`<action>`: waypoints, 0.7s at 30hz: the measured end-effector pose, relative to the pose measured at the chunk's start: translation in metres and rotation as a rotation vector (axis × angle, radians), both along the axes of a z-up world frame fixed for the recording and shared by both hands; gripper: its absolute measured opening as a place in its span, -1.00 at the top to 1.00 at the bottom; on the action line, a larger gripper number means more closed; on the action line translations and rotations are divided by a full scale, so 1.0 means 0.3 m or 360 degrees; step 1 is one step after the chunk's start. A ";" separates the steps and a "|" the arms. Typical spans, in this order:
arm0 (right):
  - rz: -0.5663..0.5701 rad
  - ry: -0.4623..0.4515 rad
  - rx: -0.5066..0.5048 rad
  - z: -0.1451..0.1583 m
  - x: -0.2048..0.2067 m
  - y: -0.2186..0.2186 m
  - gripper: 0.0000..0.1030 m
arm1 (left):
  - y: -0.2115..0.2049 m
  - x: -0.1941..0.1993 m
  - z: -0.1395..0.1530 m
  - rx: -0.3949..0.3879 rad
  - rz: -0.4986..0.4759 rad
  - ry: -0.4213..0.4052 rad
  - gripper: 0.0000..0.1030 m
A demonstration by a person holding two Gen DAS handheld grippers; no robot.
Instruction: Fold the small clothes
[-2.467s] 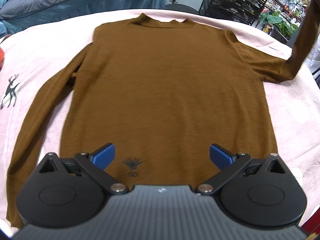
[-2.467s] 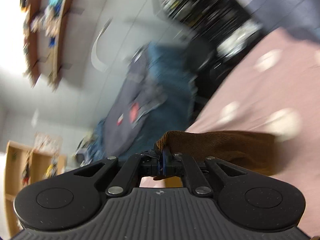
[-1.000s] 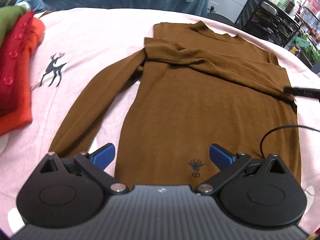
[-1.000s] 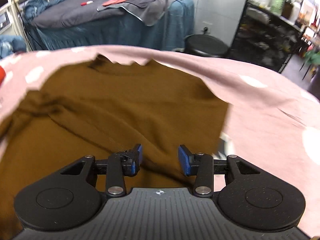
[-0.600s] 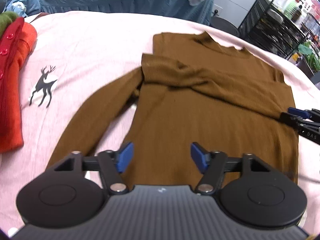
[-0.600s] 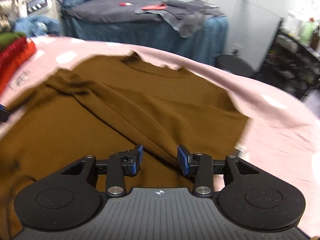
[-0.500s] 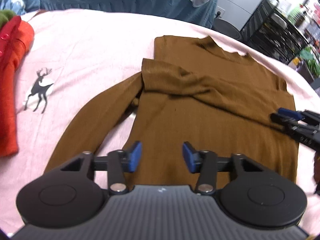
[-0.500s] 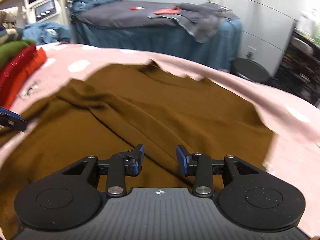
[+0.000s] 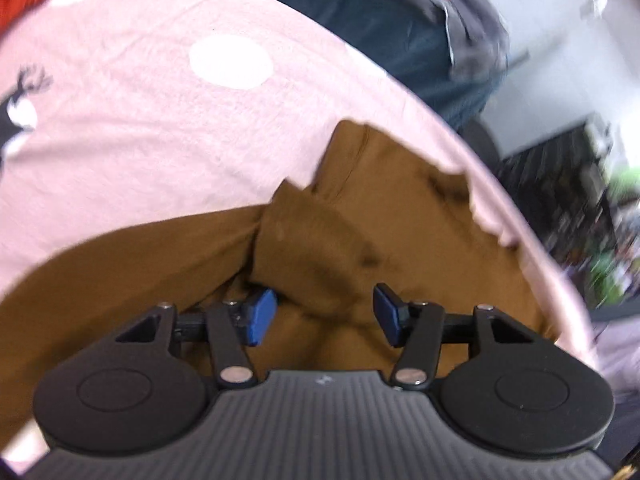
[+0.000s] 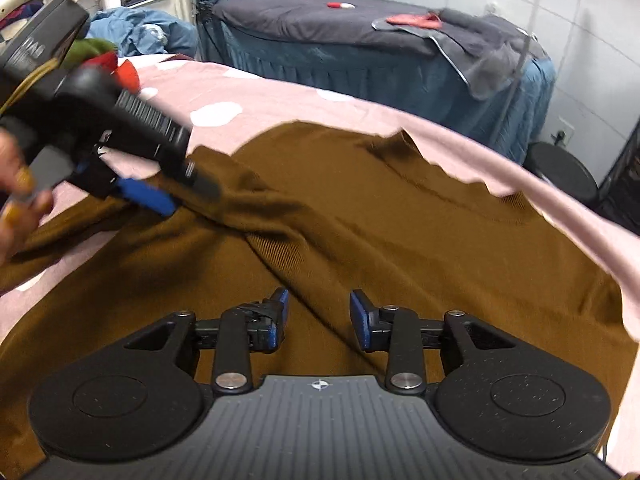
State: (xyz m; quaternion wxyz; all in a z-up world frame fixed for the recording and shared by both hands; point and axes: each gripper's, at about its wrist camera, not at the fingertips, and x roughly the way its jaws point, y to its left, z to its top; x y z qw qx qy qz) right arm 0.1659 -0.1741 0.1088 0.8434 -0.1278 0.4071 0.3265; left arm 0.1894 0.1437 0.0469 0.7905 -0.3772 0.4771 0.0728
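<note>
A brown sweater (image 9: 420, 240) (image 10: 420, 240) lies flat on the pink dotted cloth (image 9: 160, 112) (image 10: 288, 100). One sleeve (image 10: 276, 216) is folded across its chest. My left gripper (image 9: 324, 316) hovers low over that sleeve's cuff end (image 9: 312, 248) near the shoulder. Its jaws are opening, with the cuff fold between them and the pads not pressing. The right wrist view shows this left gripper (image 10: 176, 196) at the left, in a person's hand (image 10: 16, 208). My right gripper (image 10: 319, 320) sits over the sleeve's ridge mid-chest. Its jaws are closing and hold nothing.
A pile of red and green clothes (image 10: 116, 64) lies at the cloth's far left. Behind the table stands a blue-covered bed (image 10: 360, 52) with grey and red cloths on it. A black stool (image 10: 560, 168) and a dark rack (image 9: 560, 188) are at the right.
My left gripper has moved in close over the folded cuff and rolled; its jaws went from wide to about half. My right gripper slid left across the chest and narrowed a little.
</note>
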 end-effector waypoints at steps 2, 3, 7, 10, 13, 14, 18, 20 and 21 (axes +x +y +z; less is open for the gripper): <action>-0.0031 0.0033 0.0005 -0.011 -0.016 -0.023 -0.13 | 0.007 0.020 -0.027 -0.0082 0.0031 0.0020 0.07; -0.0046 0.0048 0.0004 -0.015 -0.025 -0.031 -0.13 | 0.010 0.029 -0.039 -0.0111 0.0042 0.0031 0.26; -0.0120 0.0095 0.0017 -0.028 -0.048 -0.061 -0.13 | 0.026 0.047 -0.047 -0.0120 0.0073 0.0022 0.79; -0.0171 0.0114 0.0047 -0.027 -0.057 -0.078 -0.13 | 0.037 0.043 -0.016 -0.0056 0.0069 -0.0025 0.86; -0.0189 0.0104 0.0066 -0.016 -0.066 -0.094 -0.13 | 0.064 0.044 0.025 0.0080 -0.0014 -0.0046 0.88; -0.0187 0.0093 0.0062 -0.012 -0.064 -0.103 -0.13 | 0.072 0.054 0.034 0.0145 -0.0050 -0.0035 0.88; -0.0199 -0.0001 0.0008 0.006 -0.065 -0.132 -0.04 | 0.115 0.076 0.042 0.0269 -0.0141 0.0051 0.87; -0.0218 0.0010 -0.0007 0.003 -0.054 -0.151 -0.03 | 0.122 0.073 0.041 0.0246 -0.0177 0.0070 0.83; -0.0234 0.0019 -0.0018 -0.003 -0.051 -0.161 -0.02 | 0.120 0.065 0.048 0.0284 -0.0183 0.0065 0.75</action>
